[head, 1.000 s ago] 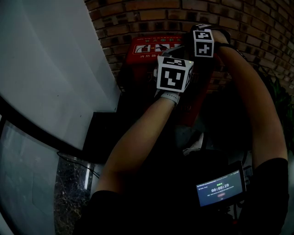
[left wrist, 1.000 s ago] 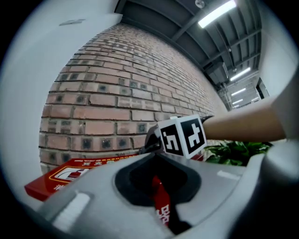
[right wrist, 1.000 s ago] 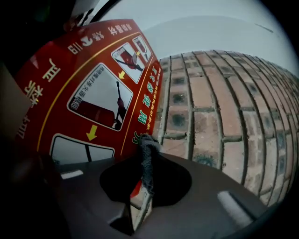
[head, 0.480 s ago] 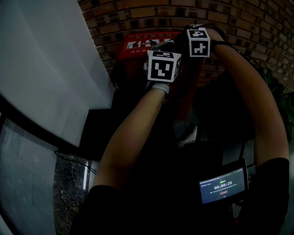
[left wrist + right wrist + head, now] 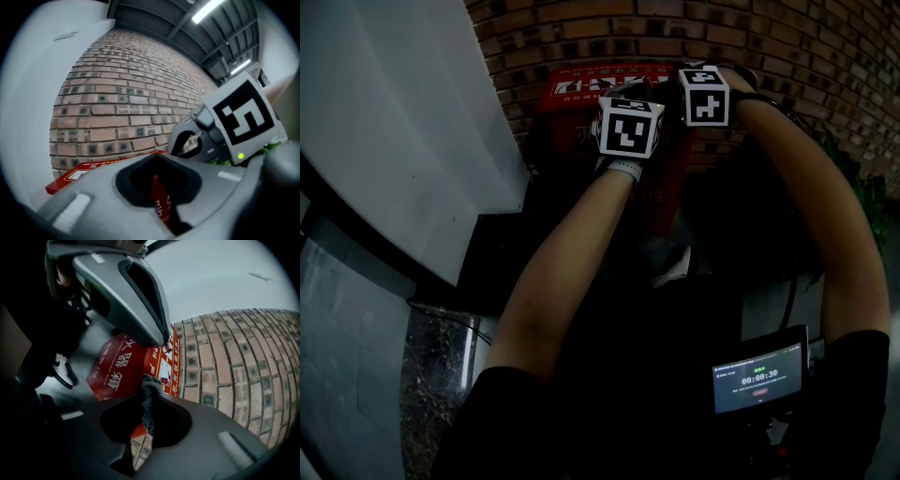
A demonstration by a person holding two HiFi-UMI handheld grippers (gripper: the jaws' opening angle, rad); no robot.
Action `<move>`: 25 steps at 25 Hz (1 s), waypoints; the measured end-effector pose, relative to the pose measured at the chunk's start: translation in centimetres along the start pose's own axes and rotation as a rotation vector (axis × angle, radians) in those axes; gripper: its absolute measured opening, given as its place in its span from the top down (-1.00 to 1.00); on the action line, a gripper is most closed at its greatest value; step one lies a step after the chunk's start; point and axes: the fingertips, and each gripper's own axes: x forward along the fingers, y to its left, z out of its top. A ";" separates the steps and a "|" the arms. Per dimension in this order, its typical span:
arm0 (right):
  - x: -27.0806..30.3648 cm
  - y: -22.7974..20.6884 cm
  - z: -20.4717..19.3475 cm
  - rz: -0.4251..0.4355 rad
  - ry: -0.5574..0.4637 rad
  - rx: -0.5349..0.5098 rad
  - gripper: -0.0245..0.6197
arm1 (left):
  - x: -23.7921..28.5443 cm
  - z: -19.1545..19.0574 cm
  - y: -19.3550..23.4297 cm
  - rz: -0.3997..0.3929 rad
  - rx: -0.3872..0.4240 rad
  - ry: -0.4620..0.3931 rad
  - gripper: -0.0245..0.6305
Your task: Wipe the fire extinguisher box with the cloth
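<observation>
Red fire extinguisher box stands at twelve o'clock against the brick wall, top edge running nine to three, just beyond your right gripper, which clamps the grey cloth, while your left gripper is pinched shut, empty.

Grey floor bears the red fire extinguisher box and a shoe.

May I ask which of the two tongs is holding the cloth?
The right tongs: a grey cloth is pinched between their jaws, whereas the left tongs are shut on nothing.
</observation>
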 end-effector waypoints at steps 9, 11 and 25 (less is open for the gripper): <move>-2.8 -1.0 -2.7 -0.014 -0.015 0.096 0.80 | 0.7 0.7 -0.6 -0.005 0.019 -0.017 0.92; -2.8 -2.4 -4.6 -0.046 0.015 0.112 0.80 | 1.2 0.4 -0.9 -0.015 0.009 -0.013 0.92; 5.2 -8.5 -9.7 -0.111 0.111 0.118 0.79 | 4.1 4.6 -1.0 -0.124 0.002 -0.041 0.92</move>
